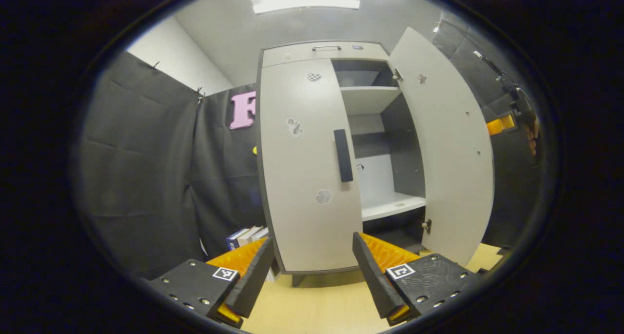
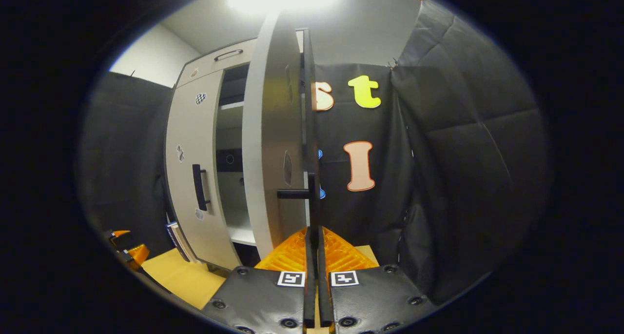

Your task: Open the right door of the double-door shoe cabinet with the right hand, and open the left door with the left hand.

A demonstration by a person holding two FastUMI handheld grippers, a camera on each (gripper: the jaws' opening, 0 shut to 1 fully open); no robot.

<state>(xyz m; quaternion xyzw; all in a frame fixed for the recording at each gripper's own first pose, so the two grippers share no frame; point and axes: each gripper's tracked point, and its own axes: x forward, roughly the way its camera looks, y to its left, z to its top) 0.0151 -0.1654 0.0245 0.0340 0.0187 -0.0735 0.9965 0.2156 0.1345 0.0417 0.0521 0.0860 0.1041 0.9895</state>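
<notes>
The grey shoe cabinet's left door (image 1: pixel 302 178) is closed, its black vertical handle (image 1: pixel 343 155) straight ahead of my left gripper (image 1: pixel 313 240). That gripper is open and holds nothing, a short way in front of the door. The right door (image 1: pixel 448 144) stands swung wide open, showing the shelves (image 1: pixel 370 97). In the right gripper view this right door (image 2: pixel 270 144) is seen edge-on. My right gripper (image 2: pixel 313 229) is shut on the lower end of its black handle (image 2: pixel 312 197). The right gripper (image 1: pixel 499 125) and a hand peek out past the open door's edge.
A drawer with a metal pull (image 1: pixel 326 51) tops the cabinet. Several books (image 1: pixel 246 236) lean beside the cabinet's left foot. The wooden floor (image 1: pixel 312 304) lies below the fingers. Black cloth walls close in on both sides. The left gripper (image 2: pixel 129 251) appears low at the left.
</notes>
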